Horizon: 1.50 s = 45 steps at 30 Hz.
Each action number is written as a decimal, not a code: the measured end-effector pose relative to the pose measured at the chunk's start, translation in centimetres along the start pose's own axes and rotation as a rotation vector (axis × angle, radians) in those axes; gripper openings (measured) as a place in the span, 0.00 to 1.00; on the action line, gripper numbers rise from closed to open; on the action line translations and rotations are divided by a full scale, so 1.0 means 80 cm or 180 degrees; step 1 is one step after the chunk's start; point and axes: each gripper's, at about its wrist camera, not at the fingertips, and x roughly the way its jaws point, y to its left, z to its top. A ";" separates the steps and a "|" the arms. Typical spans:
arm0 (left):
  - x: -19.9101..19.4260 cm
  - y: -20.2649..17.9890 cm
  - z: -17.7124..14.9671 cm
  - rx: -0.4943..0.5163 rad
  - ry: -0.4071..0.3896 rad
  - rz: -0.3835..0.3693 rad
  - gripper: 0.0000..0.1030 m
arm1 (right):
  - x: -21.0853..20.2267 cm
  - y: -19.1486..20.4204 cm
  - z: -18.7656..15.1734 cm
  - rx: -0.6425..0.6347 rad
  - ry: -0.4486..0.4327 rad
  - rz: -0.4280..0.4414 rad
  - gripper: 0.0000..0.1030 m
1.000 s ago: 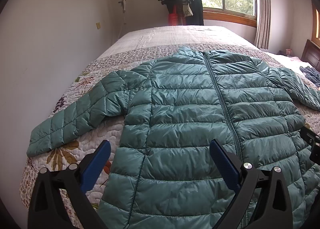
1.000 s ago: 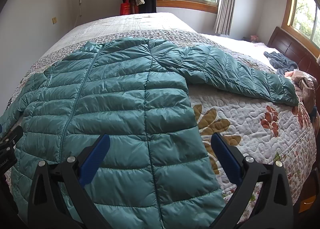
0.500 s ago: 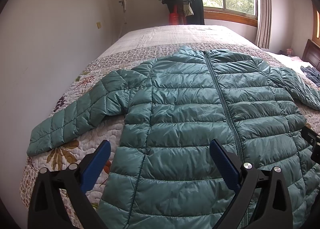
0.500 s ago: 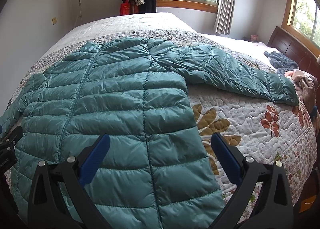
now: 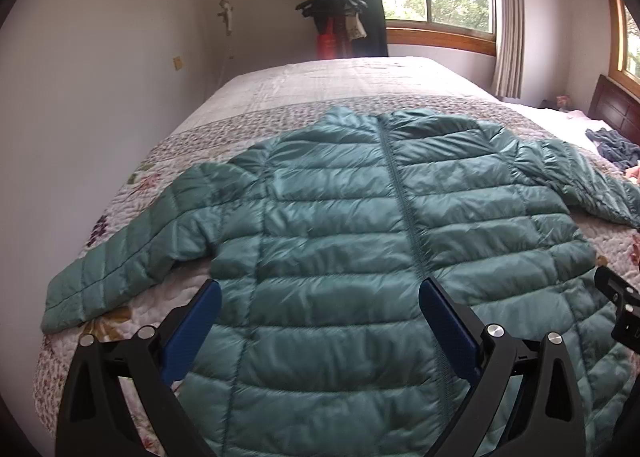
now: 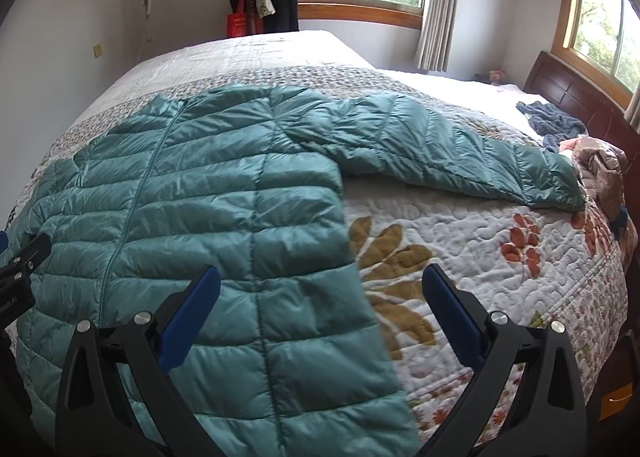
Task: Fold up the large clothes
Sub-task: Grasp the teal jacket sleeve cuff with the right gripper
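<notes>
Jacket spread flat, both grippers wide

Teal puffer jacket (image 5: 340,241) lay zipped and face up on the floral quilt (image 6: 480,257), sleeves out to each side. The left gripper (image 5: 318,331) hovered over its lower front, blue fingers (image 5: 192,333) wide apart, empty. The right gripper (image 6: 320,321) hung likewise spread above the jacket's side edge.

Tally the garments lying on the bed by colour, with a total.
Teal puffer jacket: 1
Blue-grey garment near the headboard: 1
Brownish-pink garment at the bed's right edge: 1
Total: 3, all lying on the floral quilt.
</notes>
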 end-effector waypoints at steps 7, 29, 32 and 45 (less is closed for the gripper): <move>0.037 -0.035 0.040 -0.0021 -0.0124 -0.0362 0.96 | 0.015 -0.108 0.030 0.0273 -0.0308 -0.0220 0.97; 0.094 -0.005 0.050 -0.0521 0.0202 -0.0622 0.96 | 0.175 -0.433 0.090 0.1993 0.0640 -0.0828 0.61; 0.094 -0.004 0.051 -0.0534 0.0202 -0.0617 0.96 | 0.169 -0.426 0.098 0.1969 0.0614 -0.0695 0.27; 0.090 0.008 0.053 -0.0575 0.0186 -0.0521 0.96 | 0.073 -0.228 0.181 0.0962 -0.0131 0.0086 0.12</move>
